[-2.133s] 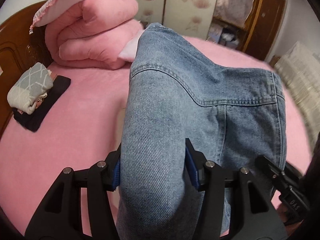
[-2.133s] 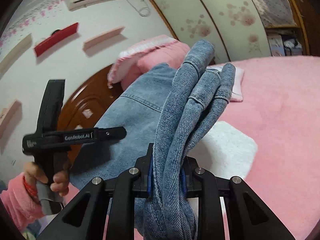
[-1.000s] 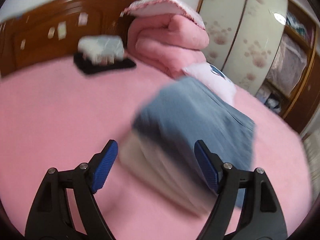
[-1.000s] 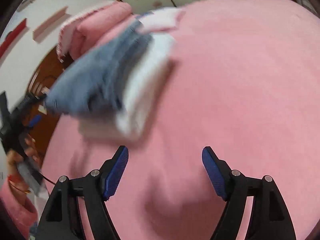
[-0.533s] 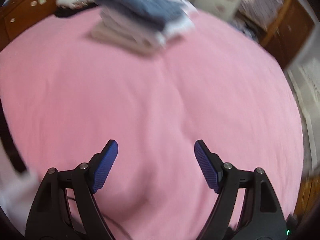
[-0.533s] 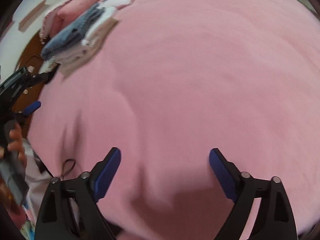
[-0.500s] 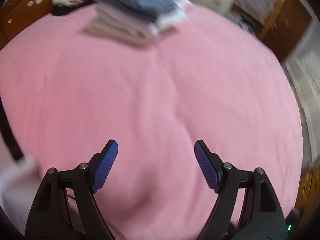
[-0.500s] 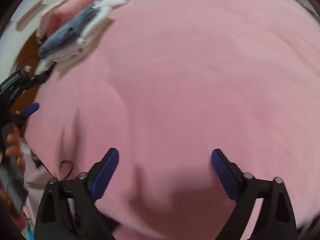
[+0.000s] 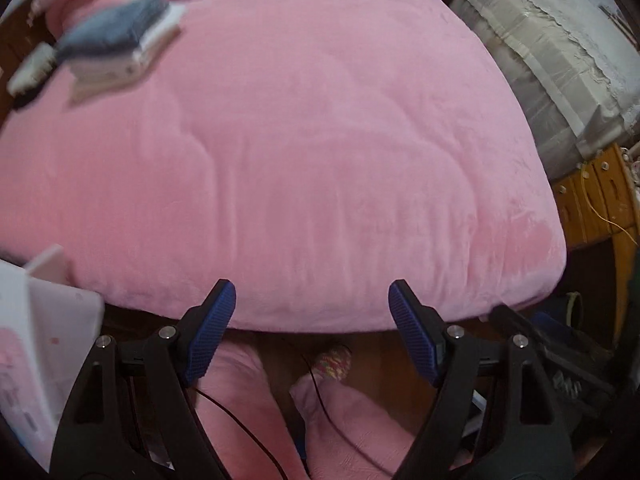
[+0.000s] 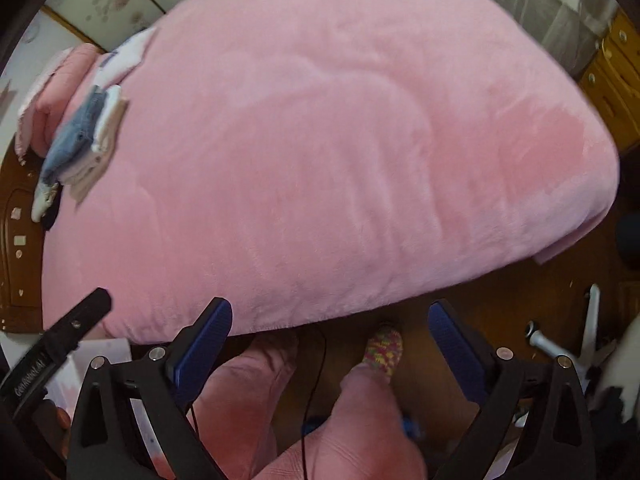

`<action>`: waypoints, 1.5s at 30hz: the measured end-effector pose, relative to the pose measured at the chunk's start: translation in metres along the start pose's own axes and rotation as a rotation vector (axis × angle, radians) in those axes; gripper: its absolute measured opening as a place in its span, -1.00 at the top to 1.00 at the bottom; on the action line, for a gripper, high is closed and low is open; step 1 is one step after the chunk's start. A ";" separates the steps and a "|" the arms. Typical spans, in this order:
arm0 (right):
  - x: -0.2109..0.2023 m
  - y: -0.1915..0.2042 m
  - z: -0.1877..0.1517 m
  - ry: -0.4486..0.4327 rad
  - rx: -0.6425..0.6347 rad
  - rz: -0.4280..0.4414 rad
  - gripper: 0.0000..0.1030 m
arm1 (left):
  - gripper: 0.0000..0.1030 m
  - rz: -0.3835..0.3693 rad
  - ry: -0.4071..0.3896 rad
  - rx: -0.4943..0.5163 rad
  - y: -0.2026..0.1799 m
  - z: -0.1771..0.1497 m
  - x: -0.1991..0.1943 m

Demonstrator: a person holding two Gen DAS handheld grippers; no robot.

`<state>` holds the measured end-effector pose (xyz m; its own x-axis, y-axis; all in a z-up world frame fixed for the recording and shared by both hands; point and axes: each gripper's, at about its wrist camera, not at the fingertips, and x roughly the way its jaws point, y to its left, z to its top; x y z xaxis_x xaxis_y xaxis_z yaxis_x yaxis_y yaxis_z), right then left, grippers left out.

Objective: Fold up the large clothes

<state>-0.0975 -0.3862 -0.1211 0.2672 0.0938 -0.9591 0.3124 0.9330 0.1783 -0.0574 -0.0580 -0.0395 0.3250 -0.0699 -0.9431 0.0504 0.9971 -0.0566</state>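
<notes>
Both tongs, the left gripper (image 9: 312, 320) and right gripper (image 10: 330, 332), were seen empty, jaws apart, drawn back past the bed (image 9: 320, 160)'s near edge; the right's had just widened. The folded jeans (image 9: 116, 32), released, were left stacked at the far corner.

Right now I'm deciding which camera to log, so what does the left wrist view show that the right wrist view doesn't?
Only the left wrist view shows the lace-covered bundle beside the bed and the white box at the near left. Only the right wrist view shows the floral wardrobe doors and the white chair base. Both show the pink bed cover, the folded jeans on the stack, and open, empty claws.
</notes>
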 end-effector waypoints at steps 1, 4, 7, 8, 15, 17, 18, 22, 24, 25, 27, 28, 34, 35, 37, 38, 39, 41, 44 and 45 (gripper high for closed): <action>-0.011 0.005 0.002 -0.012 -0.021 0.000 -0.95 | -0.49 0.014 -0.003 0.007 -0.005 0.005 -0.012; -0.047 0.020 0.004 -0.047 -0.082 0.023 -0.98 | -0.49 0.038 -0.030 0.049 -0.019 0.017 -0.045; -0.072 0.030 -0.002 -0.085 -0.124 0.041 -0.99 | -0.49 0.076 -0.102 0.059 -0.024 0.025 -0.070; -0.078 0.032 -0.007 -0.103 -0.139 0.044 -0.99 | -0.49 0.088 -0.114 0.050 -0.023 0.024 -0.076; -0.102 0.048 -0.010 -0.135 -0.183 0.013 -0.99 | -0.49 0.067 -0.086 -0.066 -0.003 0.011 -0.082; -0.108 0.050 -0.005 -0.149 -0.168 0.020 -0.99 | -0.49 0.066 -0.076 -0.070 0.002 0.008 -0.078; -0.111 0.052 -0.004 -0.147 -0.170 0.023 -0.99 | -0.49 0.067 -0.069 -0.076 0.005 0.007 -0.075; -0.101 0.065 -0.003 -0.103 -0.219 0.000 -0.99 | -0.49 0.080 -0.049 -0.105 0.014 -0.003 -0.062; -0.100 0.070 -0.004 -0.098 -0.253 -0.010 -0.99 | -0.49 0.092 -0.055 -0.108 0.016 -0.006 -0.063; -0.100 0.073 -0.005 -0.101 -0.263 -0.014 -0.99 | -0.49 0.098 -0.058 -0.108 0.014 -0.006 -0.062; -0.104 0.078 -0.008 -0.105 -0.283 -0.028 -0.99 | -0.50 0.102 -0.068 -0.108 0.015 -0.005 -0.064; -0.105 0.083 -0.012 -0.110 -0.289 -0.032 -0.99 | -0.52 0.105 -0.070 -0.107 0.014 -0.005 -0.065; -0.120 0.098 -0.017 -0.146 -0.309 -0.034 -0.99 | -0.61 0.141 -0.065 -0.065 0.012 -0.003 -0.067; -0.122 0.100 -0.018 -0.147 -0.308 -0.035 -0.99 | -0.66 0.142 -0.066 -0.060 0.013 -0.003 -0.068; -0.125 0.103 -0.019 -0.152 -0.303 -0.036 -0.99 | -0.73 0.146 -0.072 -0.050 0.013 -0.003 -0.070; -0.127 0.105 -0.019 -0.156 -0.300 -0.035 -0.99 | -0.81 0.145 -0.075 -0.046 0.013 -0.003 -0.071; -0.130 0.106 -0.019 -0.161 -0.300 -0.035 -0.99 | -0.83 0.142 -0.078 -0.042 0.013 -0.004 -0.072; -0.135 0.109 -0.020 -0.175 -0.297 -0.030 -1.00 | -0.96 0.141 -0.085 -0.036 0.013 -0.005 -0.073; -0.143 0.111 -0.019 -0.197 -0.292 -0.023 -1.00 | -0.99 0.139 -0.098 -0.040 0.016 -0.006 -0.076; -0.145 0.115 -0.020 -0.203 -0.290 -0.021 -1.00 | -0.99 0.135 -0.103 -0.039 0.018 -0.006 -0.078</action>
<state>-0.1188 -0.2859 0.0344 0.4482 0.0293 -0.8935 0.0561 0.9966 0.0609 -0.0870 -0.0344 0.0311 0.4211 0.0639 -0.9047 -0.0364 0.9979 0.0535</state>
